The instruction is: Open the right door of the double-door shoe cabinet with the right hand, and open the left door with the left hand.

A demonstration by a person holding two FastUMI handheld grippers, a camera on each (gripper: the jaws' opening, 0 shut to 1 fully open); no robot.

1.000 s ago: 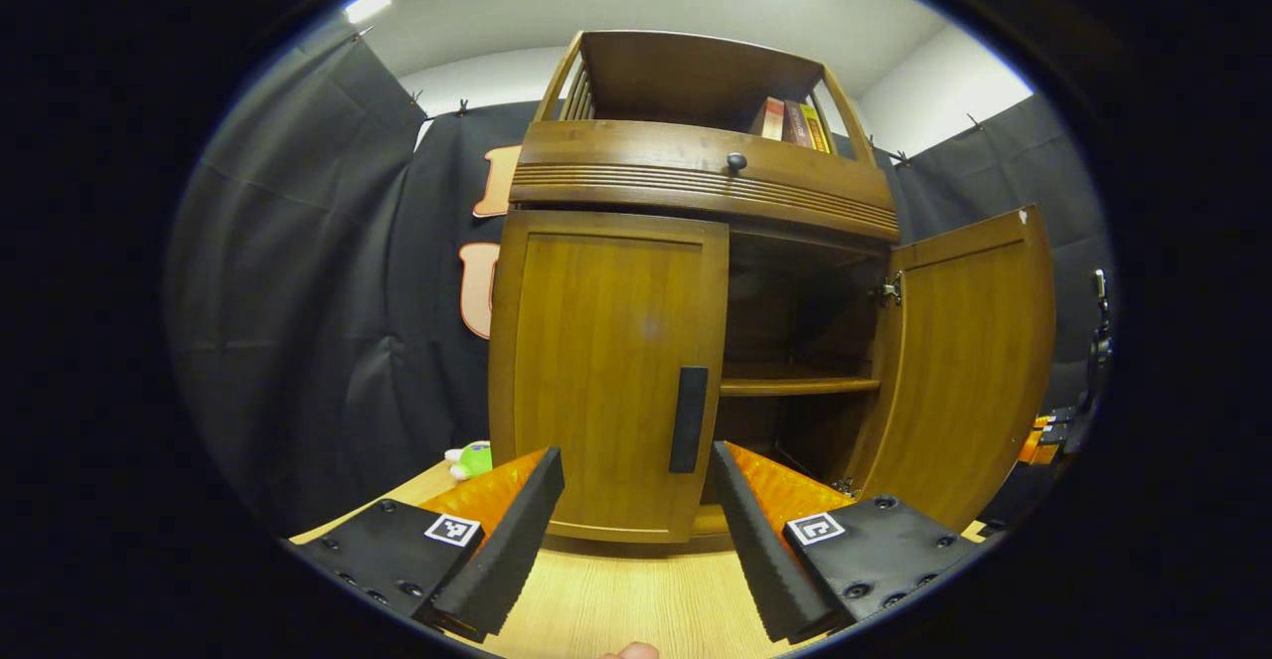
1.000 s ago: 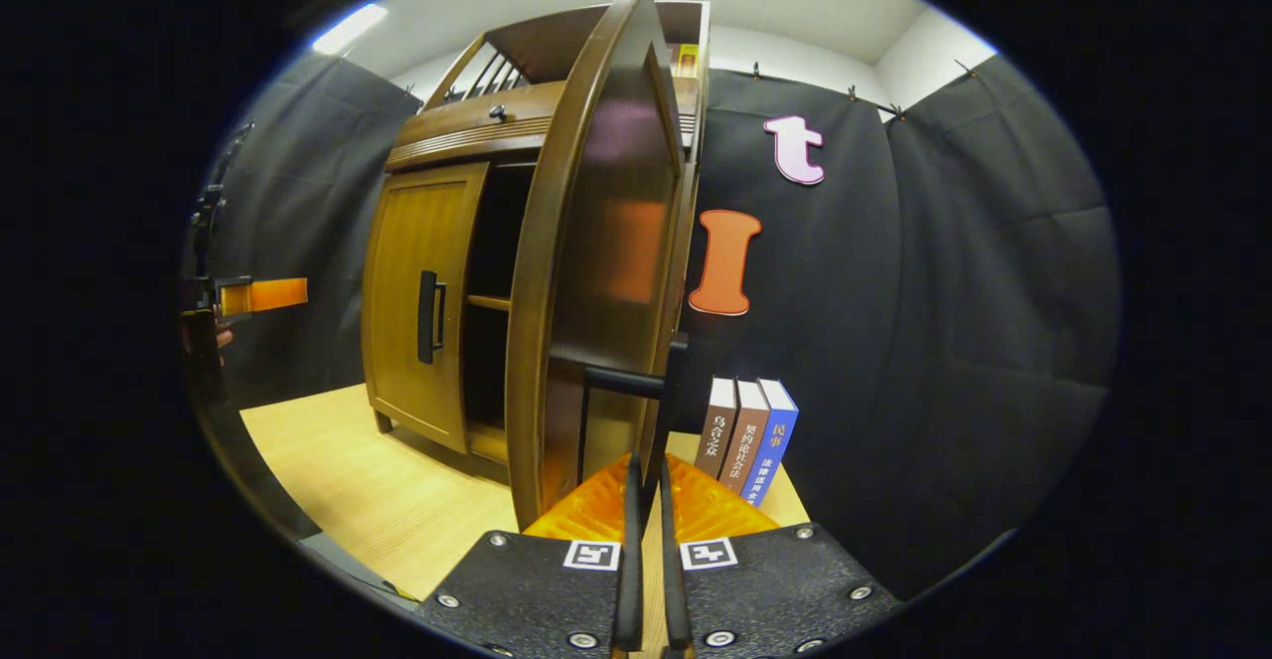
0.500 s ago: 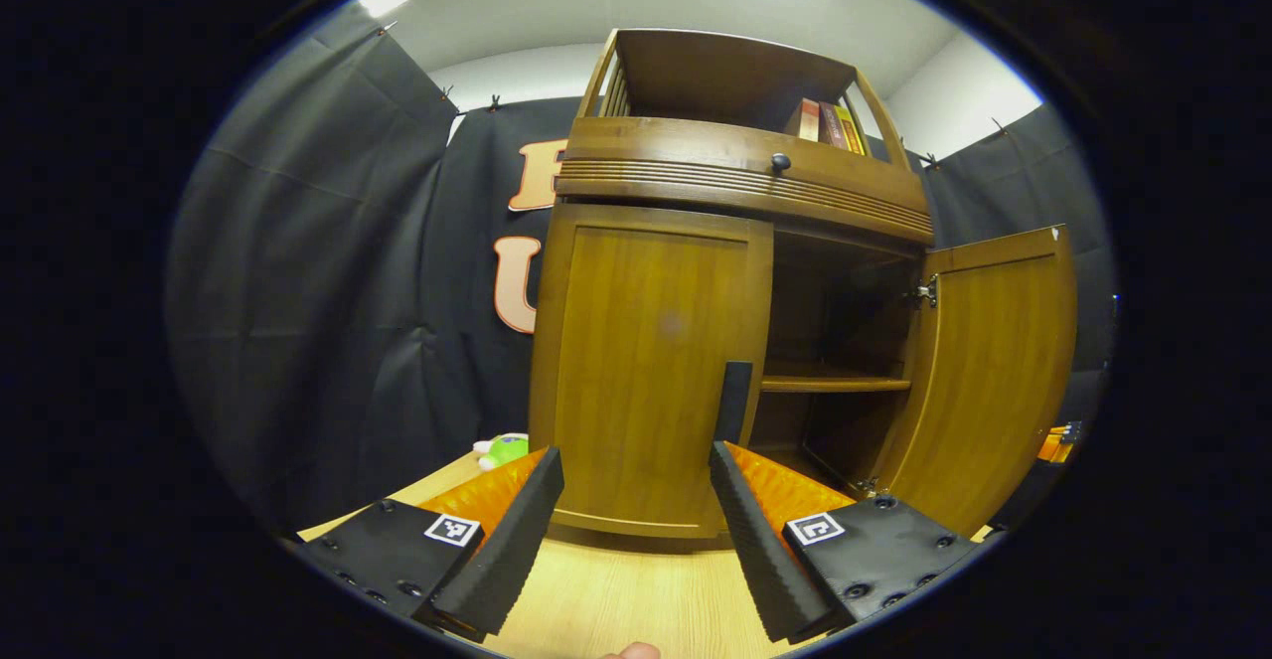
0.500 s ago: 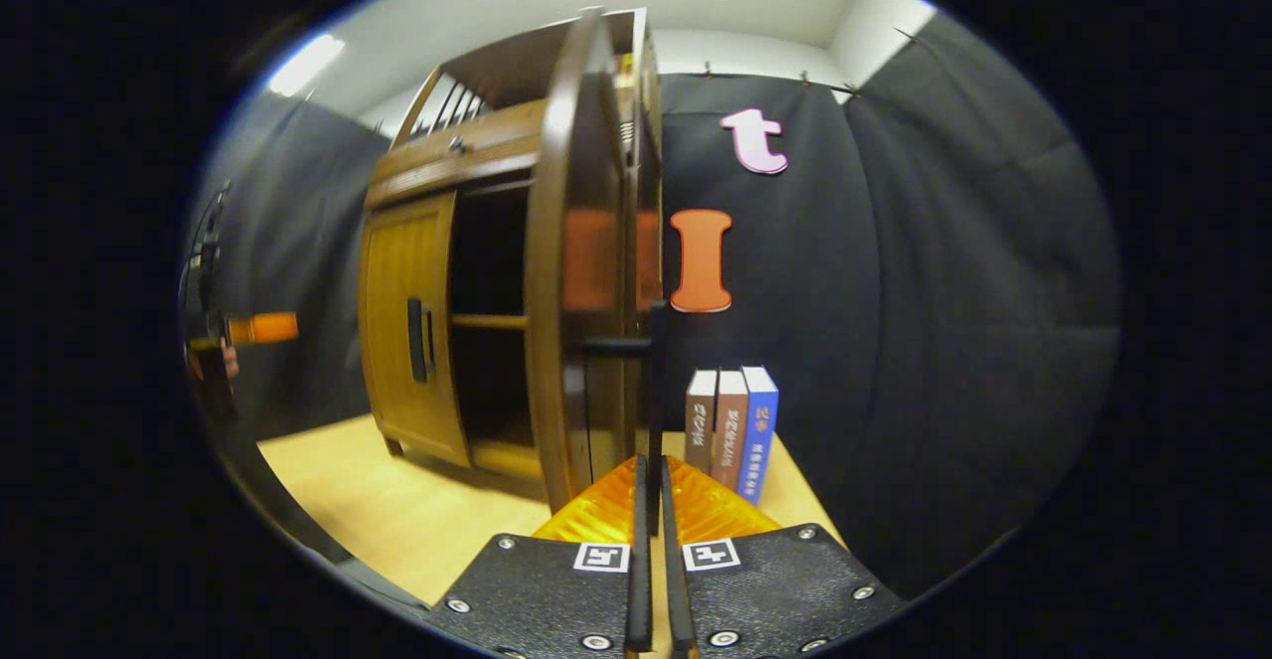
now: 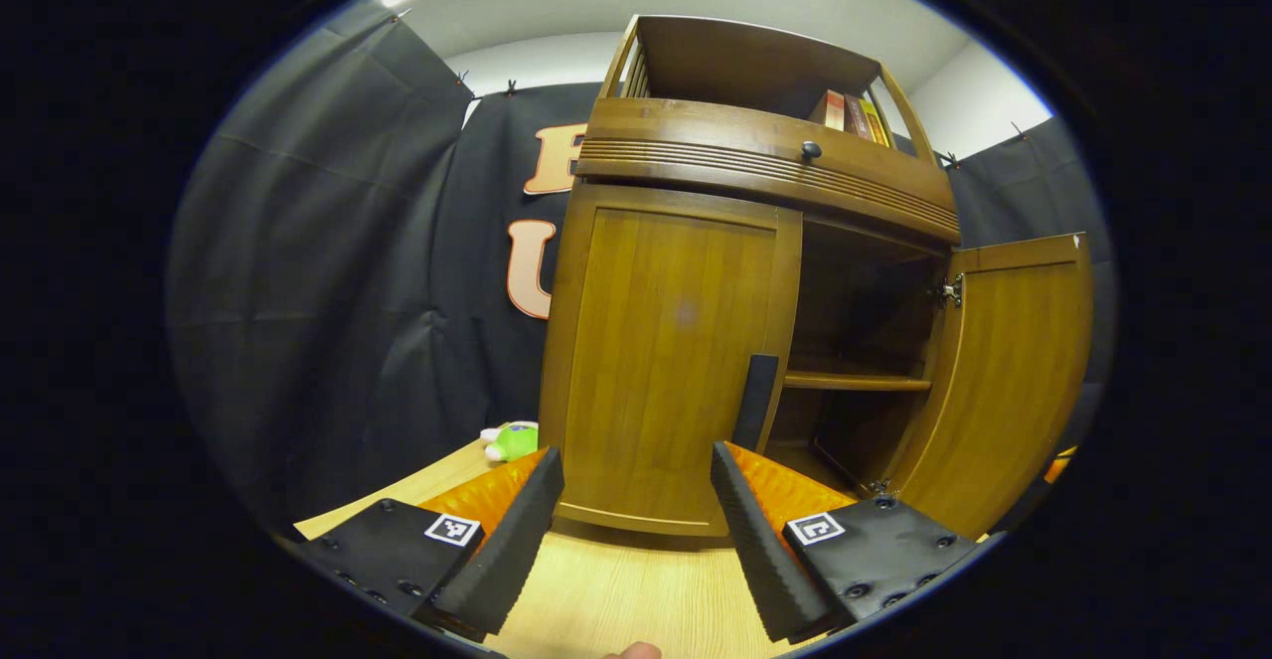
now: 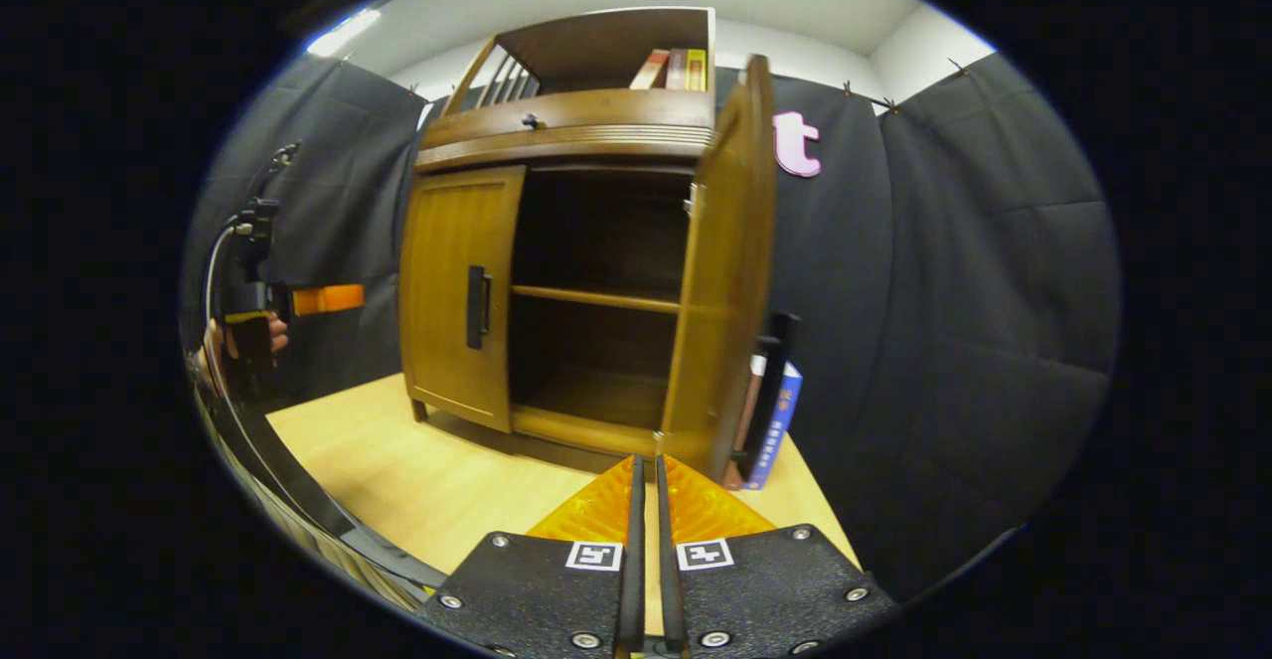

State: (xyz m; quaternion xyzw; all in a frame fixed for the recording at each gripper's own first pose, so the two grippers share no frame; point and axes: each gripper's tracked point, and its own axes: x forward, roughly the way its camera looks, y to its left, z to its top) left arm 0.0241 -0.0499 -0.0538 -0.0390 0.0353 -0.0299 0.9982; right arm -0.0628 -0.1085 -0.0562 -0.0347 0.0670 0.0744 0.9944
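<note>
Now that the right gripper [image 6: 646,500] has let go of the right door's handle [image 6: 773,391] and drawn back from it, with its fingers pressed together on nothing, the right door [image 6: 725,271] stands swung wide; half a second ago those fingers were still clamped around that handle. In the right gripper view the cabinet [image 6: 571,127] shows its dark interior and a shelf [image 6: 596,297] across the middle, and some books [image 6: 780,420] stand behind the opened door toward the back right of the bench [image 6: 397,470]. That half of the task looks done. The left door [image 5: 666,351] is still flat against the cabinet front, its dark handle [image 5: 755,401] along the inner edge beside the open bay. The left gripper [image 5: 636,530] has moved nearer over the last second and now hangs in front of that door with its fingers spread wide apart, holding nothing, the handle just above its right finger. A small green toy [image 5: 515,440] lies on the bench by the cabinet's left foot. What remains, as I judge it, is closing on the left handle and pulling the door outward to the left.
</note>
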